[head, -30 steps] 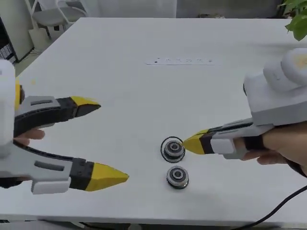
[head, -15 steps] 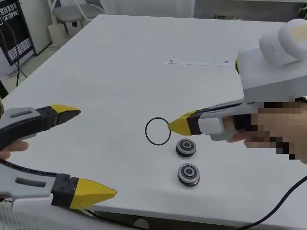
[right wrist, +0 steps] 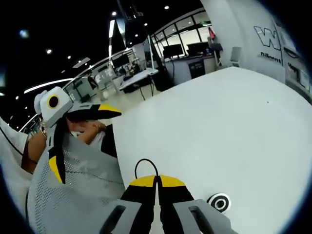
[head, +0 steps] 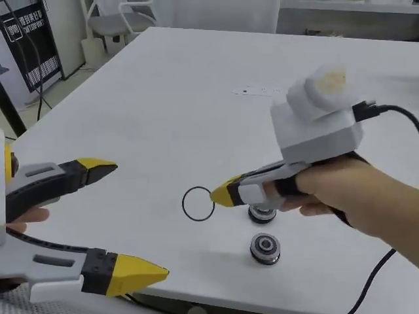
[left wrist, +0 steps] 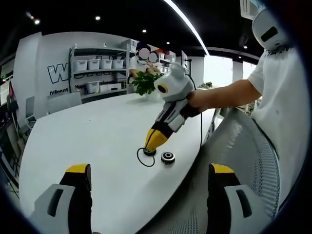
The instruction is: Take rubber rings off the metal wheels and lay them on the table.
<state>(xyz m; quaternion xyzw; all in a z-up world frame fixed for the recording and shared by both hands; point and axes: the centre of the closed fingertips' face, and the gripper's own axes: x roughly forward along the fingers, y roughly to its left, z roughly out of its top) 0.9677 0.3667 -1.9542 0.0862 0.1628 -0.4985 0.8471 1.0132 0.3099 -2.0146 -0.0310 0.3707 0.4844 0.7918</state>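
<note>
Thin black rubber ring (head: pixel 183 204), round, just beside two small metal wheels (head: pixel 265 248), both lying flat

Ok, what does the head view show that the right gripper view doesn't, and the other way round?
Head view: two wheels rather than one, a barcode sign. Right gripper view: monitors, ceiling lights. Both: the ring at the shut right gripper, the open left gripper, a wheel, the table.

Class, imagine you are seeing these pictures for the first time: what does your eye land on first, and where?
The yellow-tipped right gripper, mid-scene, is shut on a thin black rubber ring. Just beside it two metal wheels sit near the front edge of the white table. The left gripper hangs wide open at lower left.
</note>
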